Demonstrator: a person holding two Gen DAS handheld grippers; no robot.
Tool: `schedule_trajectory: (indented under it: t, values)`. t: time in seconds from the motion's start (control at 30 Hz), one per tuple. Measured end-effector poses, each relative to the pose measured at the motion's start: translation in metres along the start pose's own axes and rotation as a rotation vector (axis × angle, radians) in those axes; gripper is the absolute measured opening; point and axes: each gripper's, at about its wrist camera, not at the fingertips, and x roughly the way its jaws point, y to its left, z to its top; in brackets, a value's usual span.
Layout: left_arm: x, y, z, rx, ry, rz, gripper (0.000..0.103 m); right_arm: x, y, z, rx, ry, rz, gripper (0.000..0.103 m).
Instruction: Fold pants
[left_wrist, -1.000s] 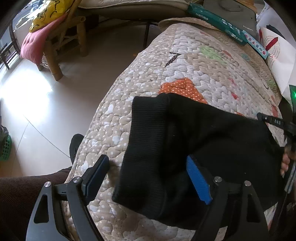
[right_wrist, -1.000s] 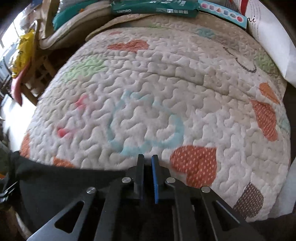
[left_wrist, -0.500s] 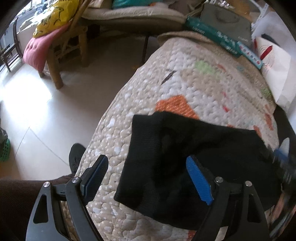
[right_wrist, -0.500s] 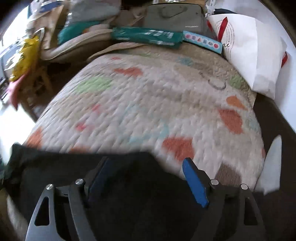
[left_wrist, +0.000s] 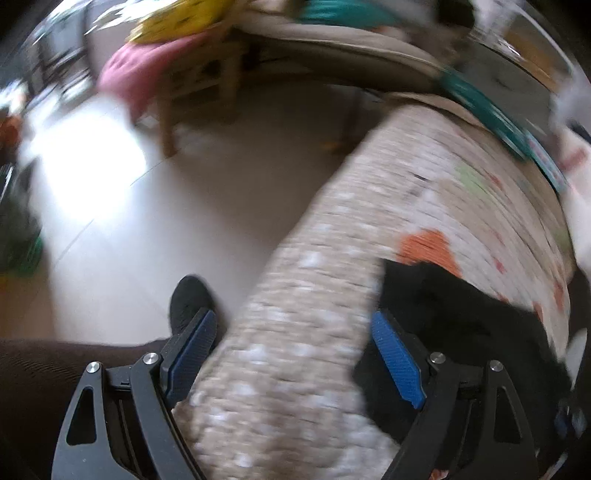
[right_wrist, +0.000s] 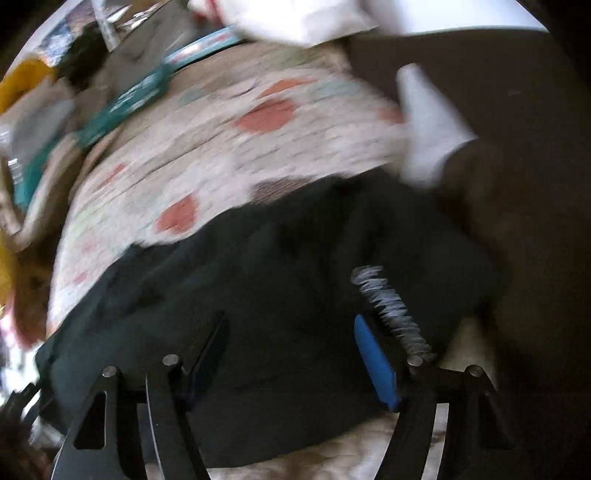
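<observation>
Black pants (right_wrist: 280, 295), soft knit, folded into a compact bundle. Lie flat on the quilt (right_wrist: 229, 155), near its edge. Both views blurred; finer detail unclear.

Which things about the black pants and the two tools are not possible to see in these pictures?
- Left wrist view: the pants are smeared by motion blur; their right side is cut off by the edge, and the left tool covers their near edge.
- Right wrist view: blur hides the folds of the pants; the right tool covers their near edge.
- The quilt pattern is blurred.
</observation>
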Motion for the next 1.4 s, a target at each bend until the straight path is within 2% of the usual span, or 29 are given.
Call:
schedule_trajectory:
  t: [0.07, 0.13, 0.2, 0.23, 0.33, 0.47, 0.57, 0.63, 0.8, 0.97, 1.03, 1.07, 1.1, 1.17, 1.3, 1.4]
  values:
    - [0.003, 0.016, 0.001, -0.068, 0.025, -0.003, 0.086, -0.009, 0.009, 0.001, -0.018, -0.033, 0.027, 0.075]
    - [0.002, 0.028, 0.001, -0.121, 0.037, -0.056, 0.086, -0.017, 0.032, 0.000, -0.075, -0.042, 0.088, 0.075]
    - [-0.003, 0.031, -0.001, -0.146, 0.031, -0.110, 0.086, -0.025, 0.074, -0.004, -0.215, -0.047, 0.167, 0.075]
    - [-0.007, 0.030, -0.001, -0.157, 0.023, -0.162, 0.086, -0.028, 0.096, -0.006, -0.295, -0.048, 0.209, 0.075]
    - [-0.011, 0.022, -0.005, -0.144, 0.033, -0.257, 0.086, -0.032, 0.173, -0.018, -0.528, -0.007, 0.383, 0.076]
    - [-0.003, 0.009, -0.023, -0.089, 0.102, -0.267, 0.086, -0.019, 0.257, -0.031, -0.714, 0.094, 0.526, 0.076]
    - [0.010, 0.007, -0.030, -0.082, 0.174, -0.271, 0.086, -0.002, 0.315, -0.044, -0.853, 0.171, 0.562, 0.076]
    - [0.014, 0.010, -0.031, -0.099, 0.194, -0.285, 0.086, 0.012, 0.346, -0.052, -0.944, 0.217, 0.570, 0.076]
    - [0.016, 0.008, -0.030, -0.104, 0.195, -0.286, 0.086, 0.047, 0.405, -0.081, -1.129, 0.332, 0.569, 0.075]
    - [0.012, 0.001, -0.029, -0.072, 0.178, -0.275, 0.086, 0.059, 0.439, -0.112, -1.275, 0.404, 0.575, 0.074]
    - [0.012, 0.002, -0.030, -0.074, 0.176, -0.272, 0.086, 0.056, 0.446, -0.125, -1.333, 0.419, 0.582, 0.061]
    - [0.012, 0.002, -0.030, -0.074, 0.175, -0.271, 0.086, 0.052, 0.447, -0.131, -1.372, 0.409, 0.559, 0.043]
    - [0.012, 0.002, -0.030, -0.074, 0.172, -0.270, 0.086, 0.052, 0.447, -0.133, -1.384, 0.409, 0.548, 0.030]
    - [0.009, -0.001, -0.029, -0.064, 0.153, -0.278, 0.086, 0.052, 0.441, -0.123, -1.327, 0.437, 0.571, 0.022]
    - [0.000, -0.012, -0.029, -0.024, 0.104, -0.310, 0.086, 0.044, 0.429, -0.100, -1.214, 0.427, 0.634, 0.020]
    - [-0.003, -0.025, -0.027, 0.026, 0.071, -0.348, 0.086, 0.035, 0.426, -0.090, -1.180, 0.403, 0.650, 0.020]
